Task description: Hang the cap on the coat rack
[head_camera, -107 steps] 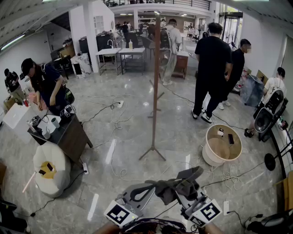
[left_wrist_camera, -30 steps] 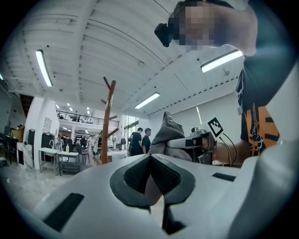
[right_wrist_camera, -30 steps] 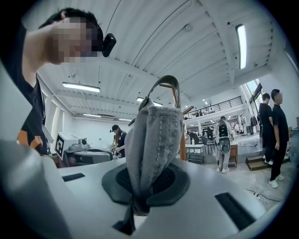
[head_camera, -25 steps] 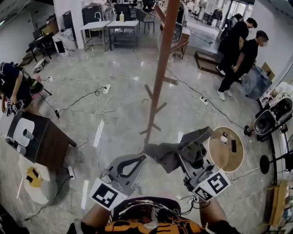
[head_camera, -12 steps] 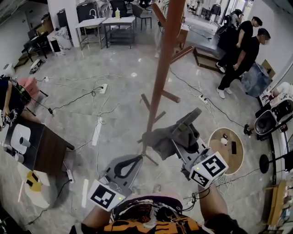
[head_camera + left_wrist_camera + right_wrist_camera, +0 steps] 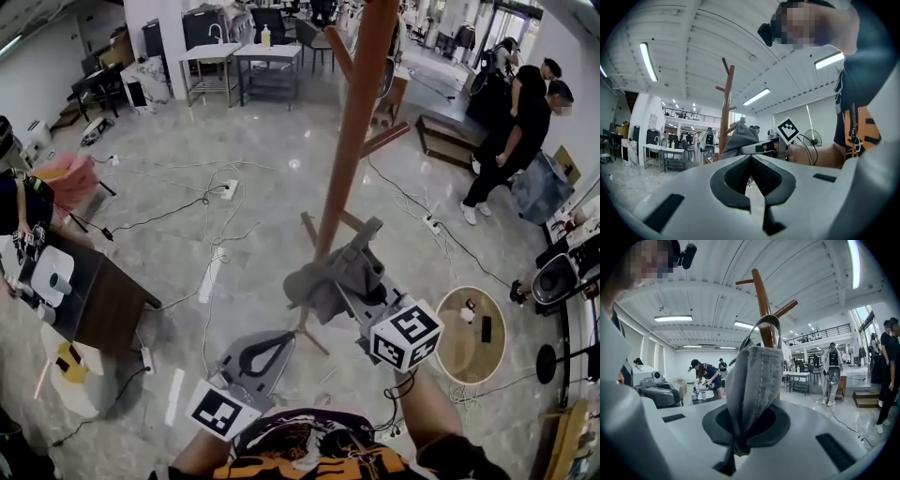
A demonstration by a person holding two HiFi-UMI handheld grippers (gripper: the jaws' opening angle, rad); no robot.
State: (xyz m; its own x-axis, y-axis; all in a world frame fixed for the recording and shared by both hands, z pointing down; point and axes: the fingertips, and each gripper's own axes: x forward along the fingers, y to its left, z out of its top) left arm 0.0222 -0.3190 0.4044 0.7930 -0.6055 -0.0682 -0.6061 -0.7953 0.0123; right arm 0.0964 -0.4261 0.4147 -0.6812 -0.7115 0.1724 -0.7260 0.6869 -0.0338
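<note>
Low and left of centre in the head view, the left gripper [image 6: 281, 339] hangs idle, its fingers pressed together on nothing. To its right, the right gripper [image 6: 349, 283] has its fingers clamped on a fold of the grey cap [image 6: 309, 281], held just beside the coat rack [image 6: 358, 141] pole — at the rack, not yet hung. What remains, I judge, is hooking it over one of the upper pegs [image 6: 786, 308] and letting go.

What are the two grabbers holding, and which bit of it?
The right gripper pinches the grey cap by a bunched fold of cloth. The left gripper is shut on nothing.
</note>
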